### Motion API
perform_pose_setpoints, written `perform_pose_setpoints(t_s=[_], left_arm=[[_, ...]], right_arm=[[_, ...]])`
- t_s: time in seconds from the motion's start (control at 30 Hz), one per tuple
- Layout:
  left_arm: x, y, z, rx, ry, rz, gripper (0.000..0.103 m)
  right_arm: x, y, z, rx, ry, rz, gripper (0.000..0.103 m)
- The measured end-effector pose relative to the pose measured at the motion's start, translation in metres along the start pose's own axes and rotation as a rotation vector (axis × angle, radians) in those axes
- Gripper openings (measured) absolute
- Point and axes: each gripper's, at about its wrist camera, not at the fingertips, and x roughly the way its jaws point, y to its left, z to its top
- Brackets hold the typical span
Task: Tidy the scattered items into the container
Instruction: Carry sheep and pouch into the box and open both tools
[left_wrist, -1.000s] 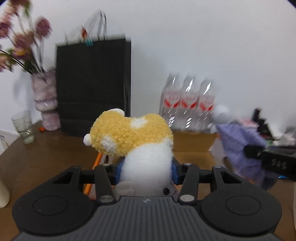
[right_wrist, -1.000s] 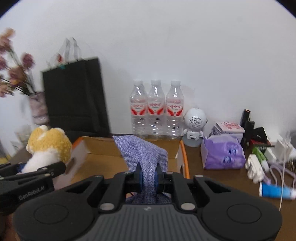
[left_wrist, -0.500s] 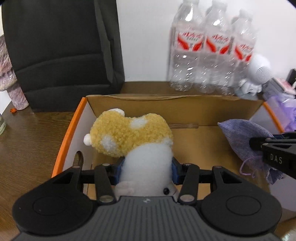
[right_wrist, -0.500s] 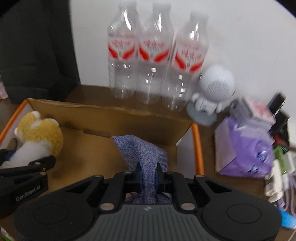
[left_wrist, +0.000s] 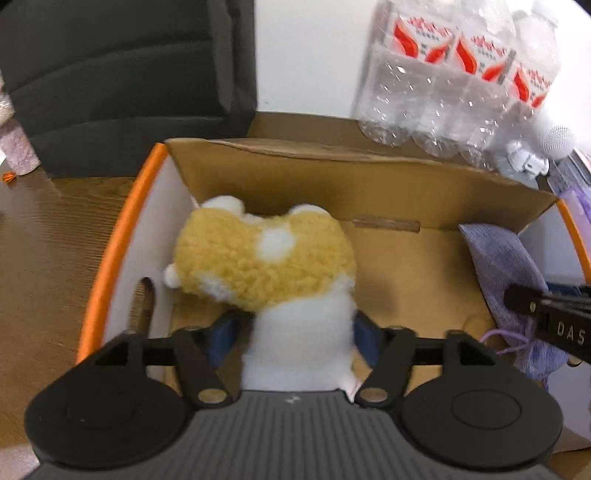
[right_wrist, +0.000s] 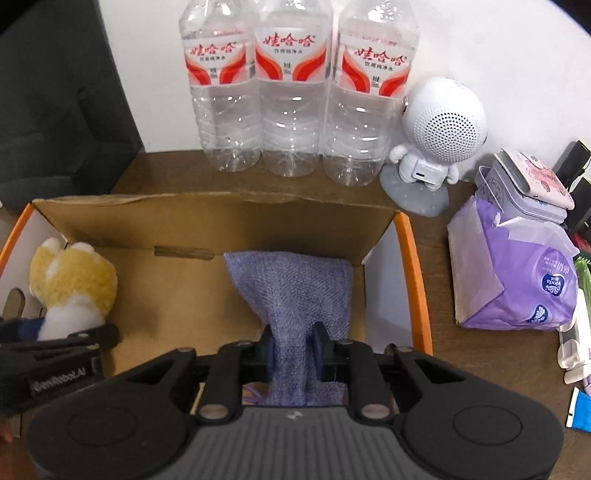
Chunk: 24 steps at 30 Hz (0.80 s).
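An open cardboard box (left_wrist: 332, 173) with orange rims (right_wrist: 413, 273) sits on the wooden table. My left gripper (left_wrist: 295, 336) is shut on a yellow and white plush toy (left_wrist: 266, 258) and holds it inside the box at its left side; the toy also shows in the right wrist view (right_wrist: 74, 284). My right gripper (right_wrist: 293, 350) is shut on a purple woven drawstring pouch (right_wrist: 295, 288) and holds it inside the box at its right side. The pouch also shows in the left wrist view (left_wrist: 506, 266).
Three water bottles (right_wrist: 291, 92) stand behind the box against the wall. A white astronaut speaker (right_wrist: 439, 133), a purple tissue pack (right_wrist: 517, 273) and small clutter lie to the right. A black paper bag (left_wrist: 122, 74) stands behind the box at the left.
Both grippers have moved forward and tilted down, bringing the plush toy and the pouch lower into the box. The box and bottles now look closer.
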Motion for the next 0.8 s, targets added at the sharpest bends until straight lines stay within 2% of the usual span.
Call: perform_pose_setpoints(t_s=[0.03, 0.07, 0.1, 0.2, 0.27, 0.37, 0.43, 0.5, 0.67, 0.8], left_arm=[[-0.009, 0.002, 0.000, -0.002, -0.015, -0.002, 0.073], [-0.019, 0.004, 0.002, 0.003, -0.024, -0.005, 0.076], [-0.029, 0.005, 0.004, 0.009, -0.027, -0.008, 0.081], [-0.064, 0.011, 0.011, 0.006, -0.007, -0.008, 0.093], [-0.091, 0.014, 0.014, -0.007, 0.012, -0.014, 0.098], [-0.128, 0.014, 0.014, 0.017, -0.005, -0.012, 0.102], [-0.156, 0.013, 0.009, 0.047, -0.015, -0.006, 0.103], [-0.179, 0.013, 0.006, 0.061, -0.010, 0.001, 0.103], [-0.235, 0.016, -0.006, 0.072, -0.079, 0.012, 0.103], [-0.256, 0.014, -0.017, 0.062, -0.114, 0.010, 0.103]], right_arm=[[-0.002, -0.001, 0.001, 0.009, 0.018, 0.008, 0.035], [-0.005, -0.002, 0.001, 0.023, 0.033, 0.019, 0.052], [-0.010, -0.004, 0.000, 0.039, 0.035, 0.030, 0.058], [-0.035, -0.009, -0.002, 0.100, 0.036, 0.041, 0.063], [-0.055, -0.010, -0.003, 0.123, 0.057, 0.056, 0.064], [-0.092, -0.002, -0.007, 0.096, 0.079, 0.038, 0.067], [-0.122, 0.006, -0.010, 0.072, 0.069, 0.020, 0.070], [-0.150, 0.011, -0.012, 0.062, 0.045, 0.016, 0.079], [-0.219, 0.023, -0.019, 0.045, -0.036, 0.026, 0.084], [-0.244, 0.027, -0.033, 0.042, -0.075, 0.032, 0.086]])
